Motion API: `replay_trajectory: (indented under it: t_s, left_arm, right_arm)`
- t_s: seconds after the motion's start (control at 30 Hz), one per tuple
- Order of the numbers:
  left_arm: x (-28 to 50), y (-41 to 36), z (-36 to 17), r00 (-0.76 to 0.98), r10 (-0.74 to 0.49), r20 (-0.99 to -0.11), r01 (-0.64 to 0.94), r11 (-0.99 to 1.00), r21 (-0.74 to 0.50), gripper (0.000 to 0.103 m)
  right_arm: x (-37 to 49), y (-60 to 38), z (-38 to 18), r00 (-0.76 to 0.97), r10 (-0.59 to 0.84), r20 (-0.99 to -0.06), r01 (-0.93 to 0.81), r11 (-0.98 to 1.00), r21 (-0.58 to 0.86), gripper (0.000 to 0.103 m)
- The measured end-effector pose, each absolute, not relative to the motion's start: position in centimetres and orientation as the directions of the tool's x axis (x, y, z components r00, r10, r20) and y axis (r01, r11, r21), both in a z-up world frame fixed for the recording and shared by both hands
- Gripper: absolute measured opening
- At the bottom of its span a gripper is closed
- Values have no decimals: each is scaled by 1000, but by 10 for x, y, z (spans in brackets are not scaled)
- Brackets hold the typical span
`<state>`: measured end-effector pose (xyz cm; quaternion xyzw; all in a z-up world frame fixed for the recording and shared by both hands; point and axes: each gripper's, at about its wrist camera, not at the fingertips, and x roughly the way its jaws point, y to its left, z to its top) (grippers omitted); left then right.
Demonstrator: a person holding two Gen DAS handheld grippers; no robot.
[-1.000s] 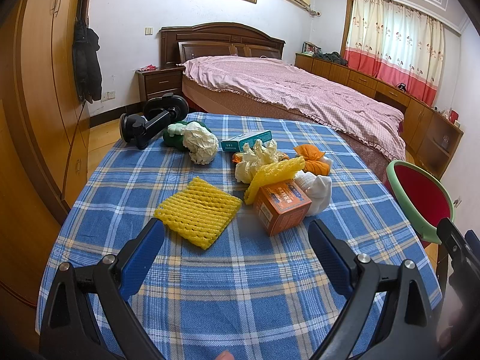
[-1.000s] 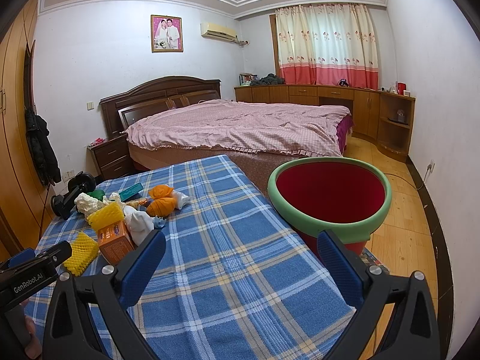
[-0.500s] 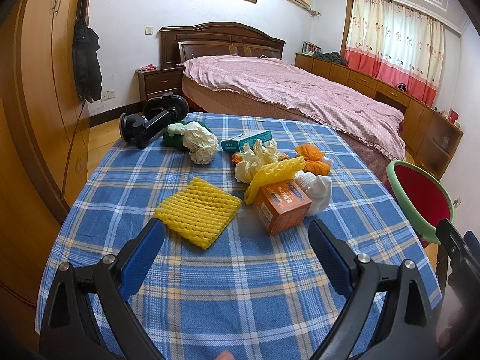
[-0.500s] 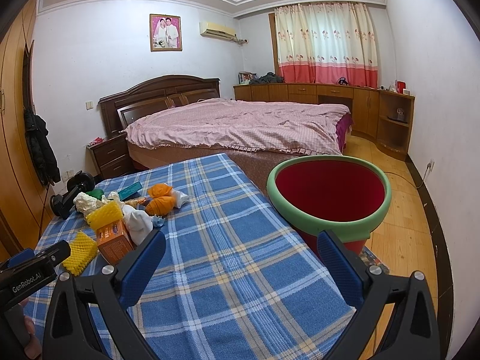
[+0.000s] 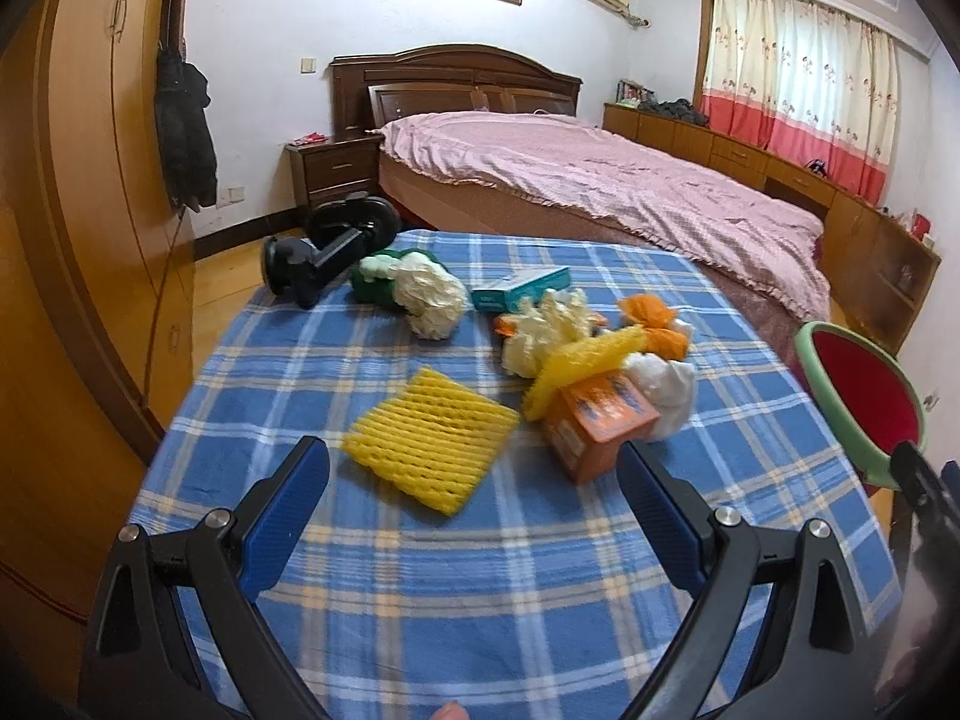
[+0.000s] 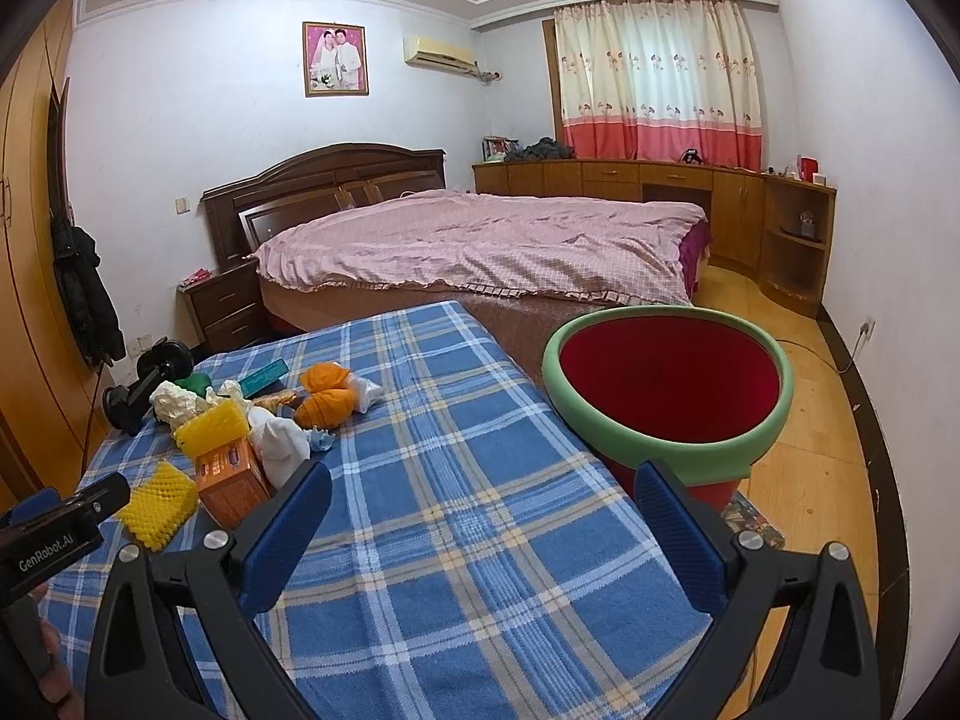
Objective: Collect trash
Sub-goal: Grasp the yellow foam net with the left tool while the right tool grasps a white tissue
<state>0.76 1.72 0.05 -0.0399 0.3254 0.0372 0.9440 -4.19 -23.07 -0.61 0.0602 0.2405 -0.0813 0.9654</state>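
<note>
Nothing is collected yet, by the look of it: the red bin with the green rim (image 6: 666, 384), at the right of the right wrist view just beside the table edge, shows only a bare red inside. Both tools hover over the blue plaid tablecloth (image 5: 480, 570) with nothing held. The left gripper (image 5: 474, 468) has its jaws wide apart, and so does the right gripper (image 6: 480, 492).

The nearest piece is the flat yellow foam net (image 5: 429, 435), low centre in the left view, between the left fingers' line of reach. The next move likely calls for lowering onto it, pinching an edge, then carrying it to the bin.

Counted in the left view:
- two yellow foam nets, the second (image 5: 588, 354) lying on the orange carton (image 5: 600, 420);
- one teal box (image 5: 519, 288);
- perhaps five crumpled wads, though the pile overlaps too much to be sure;
- one black holder (image 5: 327, 252) at upper left.
</note>
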Motion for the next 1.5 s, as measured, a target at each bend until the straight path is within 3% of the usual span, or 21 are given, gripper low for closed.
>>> replay_trajectory:
  t_s: [0.53,0.63,0.97,1.1,1.27,1.5]
  left_arm:
    - [53,58,-31,679,102,-727,-167,986,-17,95]
    - [63,58,-40,657,95,-747,-165,986,-19,86]
    - [90,50,-60,614,-3,-789,-119,988,-97,70]
    - [90,52,-61,626,-19,-779,-126,984,-125,64]
    - [90,55,-58,646,-94,-757,-97,974,-204,43]
    - [88,52,-54,675,-189,-713,-23,961,-277,29]
  right_arm:
    - [17,-226,-3,824,-29,-565,90,993,80,103]
    - [29,-222,-7,815,7,-580,56,994,91,103]
    - [66,-192,-20,759,133,-638,-73,990,119,102]
    - [81,-180,-26,730,191,-657,-129,981,142,90]
    - [97,-168,-37,672,265,-692,-186,964,189,75]
    - [112,-164,-54,621,311,-720,-192,950,244,58]
